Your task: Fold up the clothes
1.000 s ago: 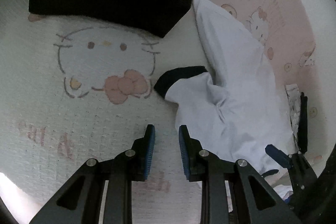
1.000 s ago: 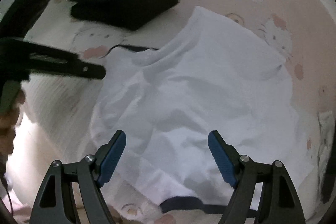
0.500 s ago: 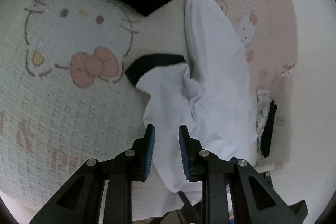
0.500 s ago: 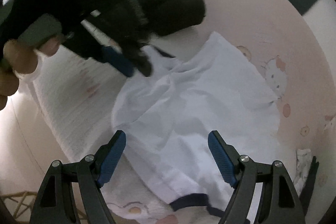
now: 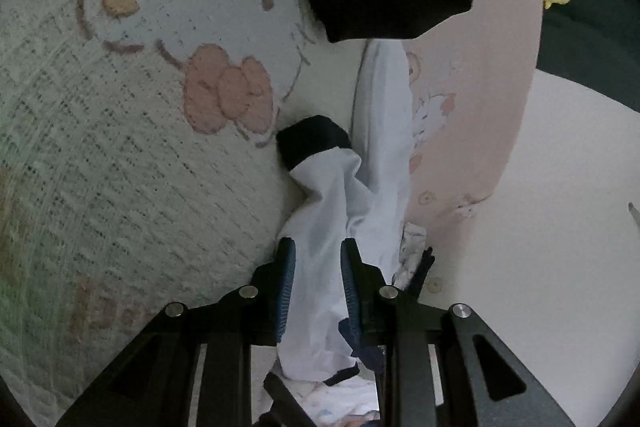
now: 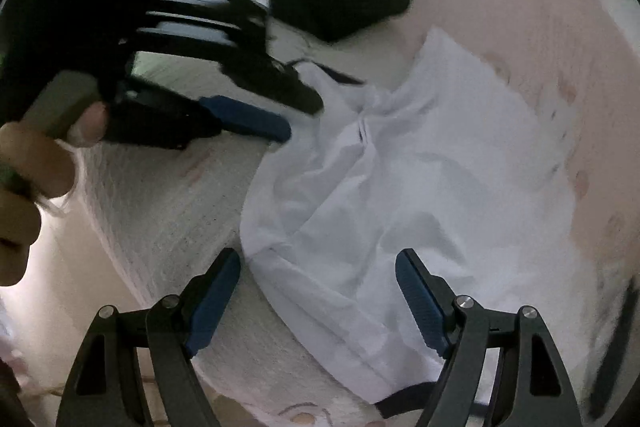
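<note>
left fingers [image 5: 316, 289] narrow, now over white shirt [image 6: 420, 195], not clamped | right fingers [image 6: 318, 301] wide above its hem | shirt crumpled on blanket [image 5: 120, 167], sleeve doubled over | fold under way

Both grippers, left gripper [image 5: 316, 287] and right gripper [image 6: 318, 297], share one build: matte black fingers with triangular cut-outs, each joint pinned by a round silver screw. Fingertip pads [image 6: 212, 301] are ribbed dark blue. The person's hand [image 6: 30, 163] is bare, no sleeve visible; grey handle under thumb.
</note>
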A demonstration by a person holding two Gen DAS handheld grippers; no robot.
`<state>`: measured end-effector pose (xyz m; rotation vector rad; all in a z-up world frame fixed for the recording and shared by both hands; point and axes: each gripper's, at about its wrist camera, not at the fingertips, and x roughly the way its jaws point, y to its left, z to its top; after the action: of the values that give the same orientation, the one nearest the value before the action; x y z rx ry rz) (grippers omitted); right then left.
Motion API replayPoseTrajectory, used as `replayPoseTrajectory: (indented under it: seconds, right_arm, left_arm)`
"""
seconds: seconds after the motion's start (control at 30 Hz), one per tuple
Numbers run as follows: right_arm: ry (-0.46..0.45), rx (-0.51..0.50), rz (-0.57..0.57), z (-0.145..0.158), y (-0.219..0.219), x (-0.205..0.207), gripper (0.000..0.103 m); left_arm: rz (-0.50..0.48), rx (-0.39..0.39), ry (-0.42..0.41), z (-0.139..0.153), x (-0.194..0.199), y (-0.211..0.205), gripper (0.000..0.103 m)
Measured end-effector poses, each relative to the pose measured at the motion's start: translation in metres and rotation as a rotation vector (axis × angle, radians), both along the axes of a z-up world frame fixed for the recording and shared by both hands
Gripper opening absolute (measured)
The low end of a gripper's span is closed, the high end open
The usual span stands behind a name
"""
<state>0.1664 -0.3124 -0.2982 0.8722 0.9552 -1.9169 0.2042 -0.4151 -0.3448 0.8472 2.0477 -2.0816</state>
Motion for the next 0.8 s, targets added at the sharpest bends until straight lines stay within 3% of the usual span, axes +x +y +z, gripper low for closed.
replayPoseTrajectory:
  seconds: [0.07, 0.17, 0.27, 0.33, 0.43, 0.47, 0.5, 0.6, 0.8]
  right_arm:
    - [-0.037, -0.009, -0.018, 0.000, -0.001, -0.006, 0.080]
    - [0.006, 0.002, 0.012, -0.001, -0.005, 0.000, 0.079]
    - [0.056, 0.015, 0.046, -0.002, -0.010, 0.007, 0.063]
    - [0.090, 0.023, 0.069, -0.003, -0.013, 0.012, 0.062]
    - [0.140, 0.036, 0.104, -0.004, -0.018, 0.018, 0.061]
    - [0.157, 0.041, 0.115, -0.005, -0.019, 0.021, 0.054]
    - [0.174, 0.045, 0.126, -0.005, -0.021, 0.023, 0.038]
    - [0.136, 0.062, 0.127, -0.008, -0.027, 0.015, 0.012]
    - [0.062, 0.007, 0.055, 0.010, -0.022, -0.003, 0.006]
  left_arm:
    - [-0.025, -0.045, -0.033, 0.005, -0.012, 0.005, 0.020]
    - [-0.053, -0.108, -0.065, 0.012, -0.028, 0.012, 0.020]
    - [-0.058, -0.079, -0.080, 0.013, -0.033, 0.010, 0.020]
    - [-0.070, -0.079, -0.091, 0.015, -0.033, 0.008, 0.020]
    - [-0.122, -0.173, -0.145, 0.028, -0.035, 0.012, 0.021]
    - [-0.138, -0.209, -0.165, 0.033, -0.037, 0.014, 0.021]
    - [-0.140, -0.208, -0.168, 0.032, -0.039, 0.014, 0.021]
    - [-0.144, -0.207, -0.180, 0.031, -0.045, 0.015, 0.021]
    - [-0.151, -0.201, -0.183, 0.034, -0.037, 0.009, 0.021]
